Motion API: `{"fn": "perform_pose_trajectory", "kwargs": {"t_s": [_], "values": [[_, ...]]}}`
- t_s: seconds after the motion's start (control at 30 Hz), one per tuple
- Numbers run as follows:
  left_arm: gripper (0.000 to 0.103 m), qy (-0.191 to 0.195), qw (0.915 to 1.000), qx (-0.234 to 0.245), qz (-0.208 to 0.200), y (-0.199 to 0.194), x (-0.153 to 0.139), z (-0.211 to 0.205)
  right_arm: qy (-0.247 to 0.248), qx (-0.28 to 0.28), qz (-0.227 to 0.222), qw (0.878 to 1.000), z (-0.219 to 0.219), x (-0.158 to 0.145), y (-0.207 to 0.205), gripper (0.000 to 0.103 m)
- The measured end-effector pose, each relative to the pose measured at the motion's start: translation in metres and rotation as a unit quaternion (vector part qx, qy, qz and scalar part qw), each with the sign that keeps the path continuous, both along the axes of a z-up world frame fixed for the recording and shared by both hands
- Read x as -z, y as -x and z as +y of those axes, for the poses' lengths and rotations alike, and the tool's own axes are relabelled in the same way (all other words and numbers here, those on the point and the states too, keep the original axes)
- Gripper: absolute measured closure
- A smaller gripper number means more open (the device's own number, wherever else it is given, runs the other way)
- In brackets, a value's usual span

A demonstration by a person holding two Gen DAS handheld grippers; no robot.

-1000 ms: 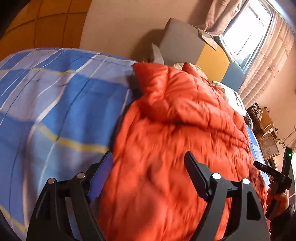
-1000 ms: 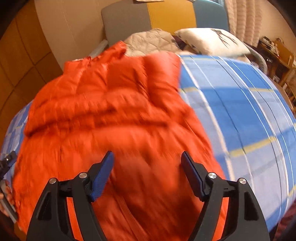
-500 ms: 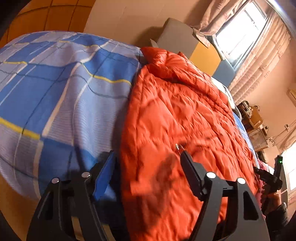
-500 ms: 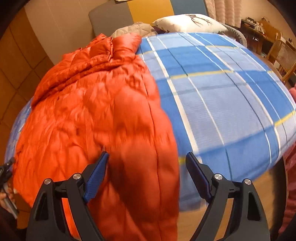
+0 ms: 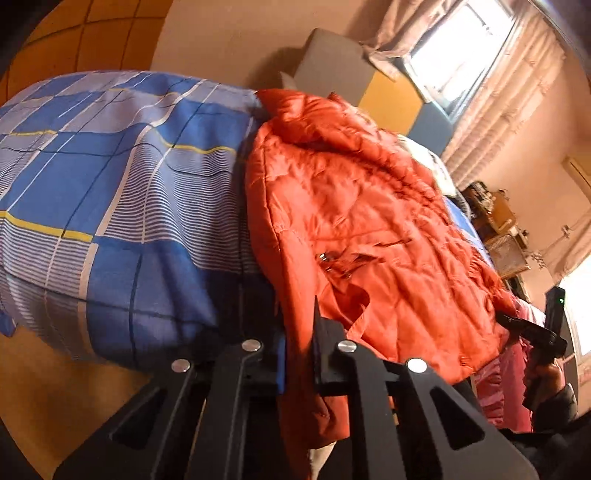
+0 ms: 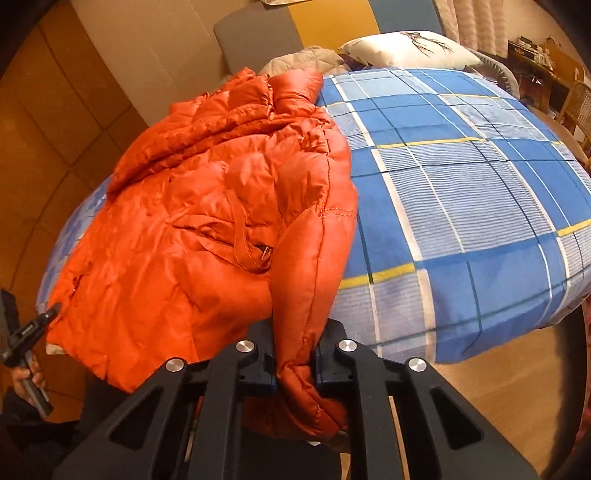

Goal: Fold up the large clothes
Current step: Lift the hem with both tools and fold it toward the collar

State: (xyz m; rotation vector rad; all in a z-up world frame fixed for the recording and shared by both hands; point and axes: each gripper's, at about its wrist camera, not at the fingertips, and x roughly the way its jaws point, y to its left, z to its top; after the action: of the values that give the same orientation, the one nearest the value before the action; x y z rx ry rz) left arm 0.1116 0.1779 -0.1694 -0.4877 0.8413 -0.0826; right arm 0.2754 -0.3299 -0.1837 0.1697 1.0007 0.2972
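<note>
An orange quilted down jacket (image 5: 362, 206) lies lengthwise on a bed with a blue plaid cover (image 5: 110, 192), its hem hanging over the near edge. My left gripper (image 5: 298, 354) is shut on the jacket's left hem edge at the bed's foot. In the right wrist view the jacket (image 6: 207, 206) fills the left half of the bed (image 6: 461, 192). My right gripper (image 6: 295, 362) is shut on the jacket's right hem corner, bunched between the jaws. Each gripper shows in the other's view: the right one (image 5: 532, 332) and the left one (image 6: 26, 332).
A grey, yellow and blue headboard (image 6: 295, 26) stands at the far end with a white pillow (image 6: 410, 48) and a beige quilt (image 6: 306, 59). Curtained windows (image 5: 461, 55) and cluttered wooden furniture (image 5: 495, 218) are at the right. Wooden floor (image 6: 498, 387) lies below the bed's edge.
Both grippers moved down to the near edge of the bed and closed on the jacket's hem; a second ago both were open above the jacket.
</note>
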Motion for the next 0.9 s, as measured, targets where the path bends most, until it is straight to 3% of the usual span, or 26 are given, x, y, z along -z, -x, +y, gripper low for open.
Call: {"fn": "perform_pose_trajectory", "kwargs": {"t_s": [0.23, 0.43, 0.7, 0.9], "values": [[0.095, 0.018, 0.9996, 0.020, -0.001, 0.035, -0.015, -0.004, 0.002, -0.018, 0.001, 1.000, -0.011, -0.017, 0.034, 0.092], [0.095, 0.053, 0.9975, 0.027, -0.040, 0.057, -0.036, 0.001, -0.027, -0.031, -0.036, 0.999, -0.012, -0.051, 0.044, 0.094], [0.095, 0.093, 0.9903, 0.034, -0.097, 0.033, -0.058, 0.014, -0.065, -0.029, -0.079, 0.994, -0.002, -0.087, -0.002, 0.094], [0.095, 0.111, 0.9866, 0.028, -0.116, -0.010, -0.071, 0.024, -0.070, -0.015, -0.081, 0.994, 0.013, -0.092, -0.050, 0.094]]}}
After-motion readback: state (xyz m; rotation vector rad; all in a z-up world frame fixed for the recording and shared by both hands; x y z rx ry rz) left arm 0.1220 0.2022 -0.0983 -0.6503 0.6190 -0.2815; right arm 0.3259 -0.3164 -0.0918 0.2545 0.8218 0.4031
